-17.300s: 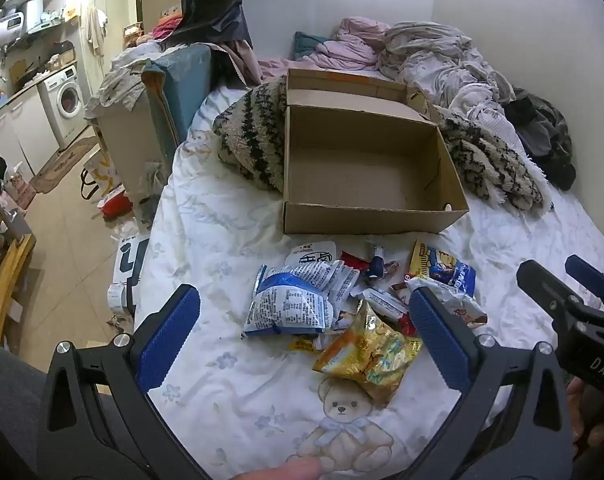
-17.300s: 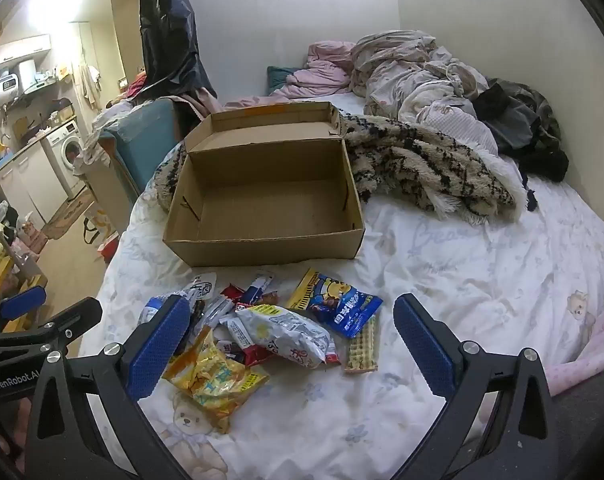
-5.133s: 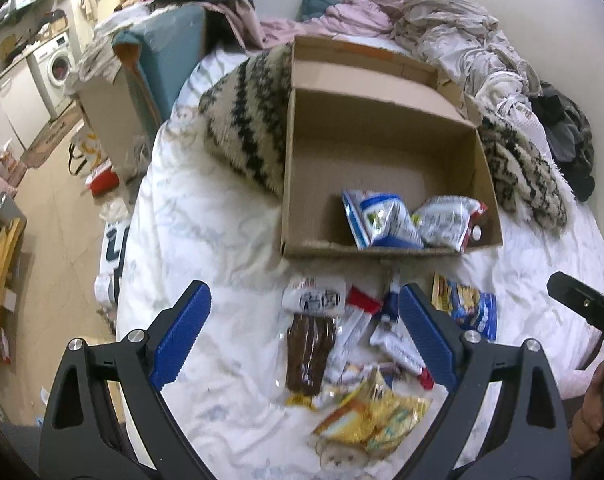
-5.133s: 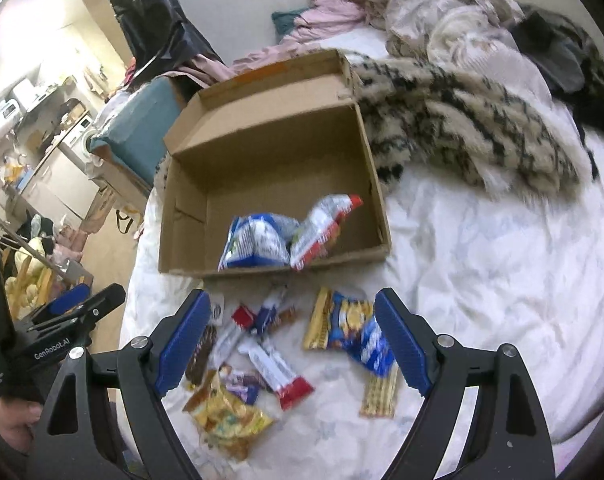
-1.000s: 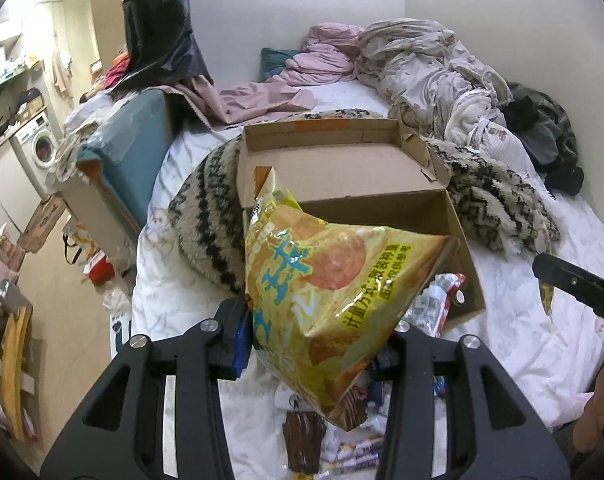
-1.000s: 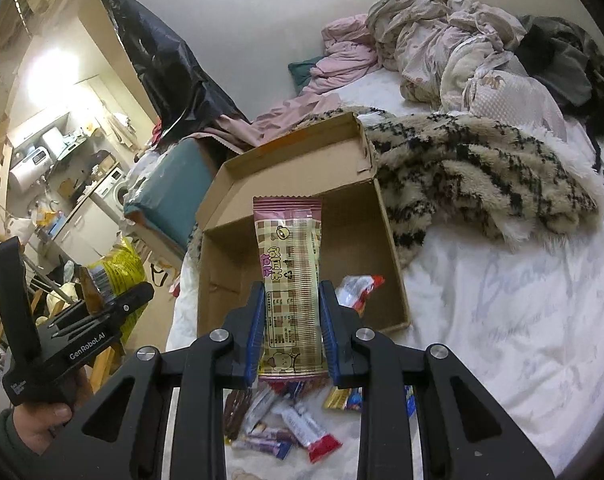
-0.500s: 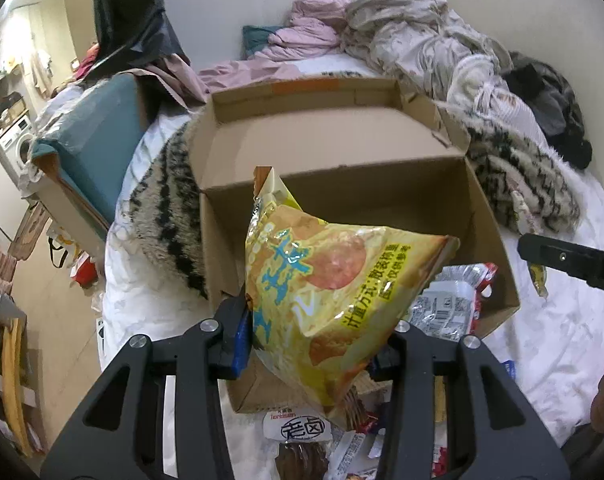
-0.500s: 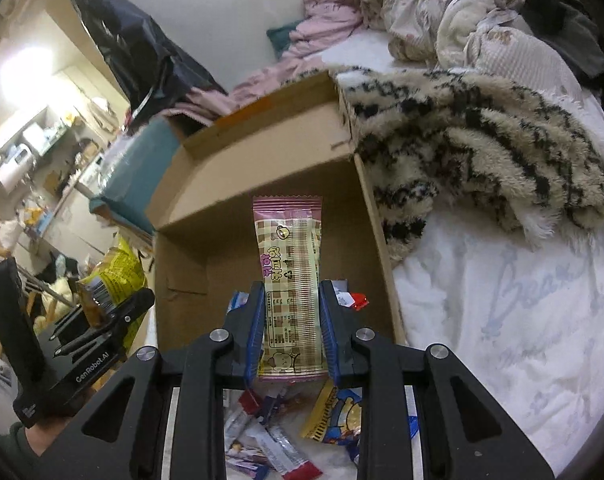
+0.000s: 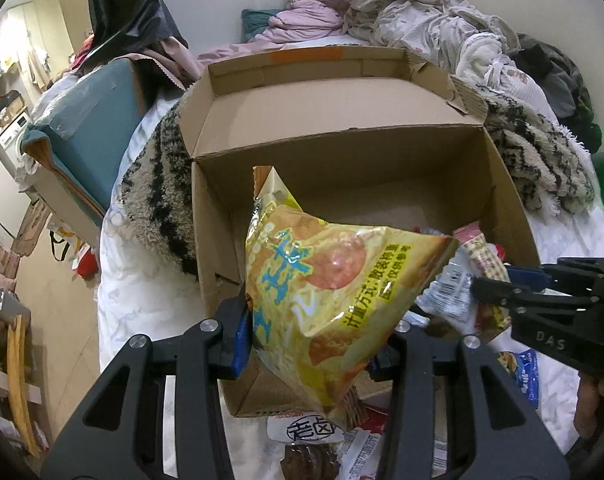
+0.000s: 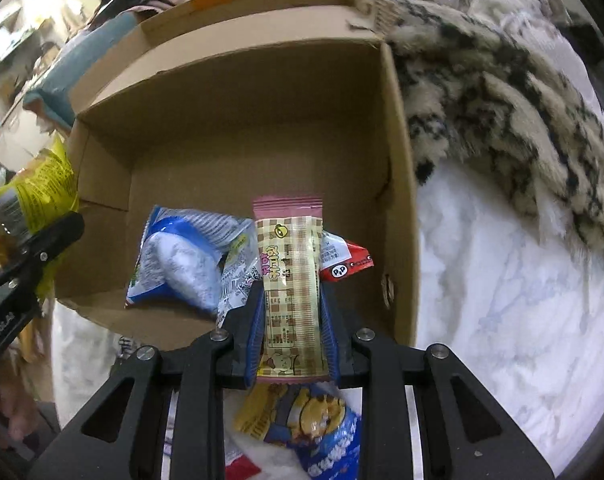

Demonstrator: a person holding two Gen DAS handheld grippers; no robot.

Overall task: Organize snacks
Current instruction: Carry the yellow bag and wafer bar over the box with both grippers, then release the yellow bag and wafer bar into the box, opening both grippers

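An open cardboard box (image 9: 342, 152) (image 10: 242, 92) lies on the bed. My left gripper (image 9: 314, 336) is shut on a yellow chip bag (image 9: 326, 292) and holds it over the box's near left corner; the bag also shows at the left in the right wrist view (image 10: 38, 188). My right gripper (image 10: 292, 340) is shut on a pink checkered wafer bar (image 10: 290, 280) over the box's near edge; the bar also shows in the left wrist view (image 9: 482, 256). A blue-and-white bag (image 10: 178, 260) and a silver-and-red bag (image 10: 342, 260) lie inside the box.
Loose snacks lie on the white sheet in front of the box: a blue-yellow packet (image 10: 314, 436), a white packet (image 9: 306, 432), a brown bar (image 9: 310, 464). A shaggy patterned blanket (image 10: 522, 120) lies right of the box. Piled clothes (image 9: 402, 0) sit behind.
Both grippers have moved forward and down toward the box, each still holding its snack. The wafer bar now hangs over the bags in the box.
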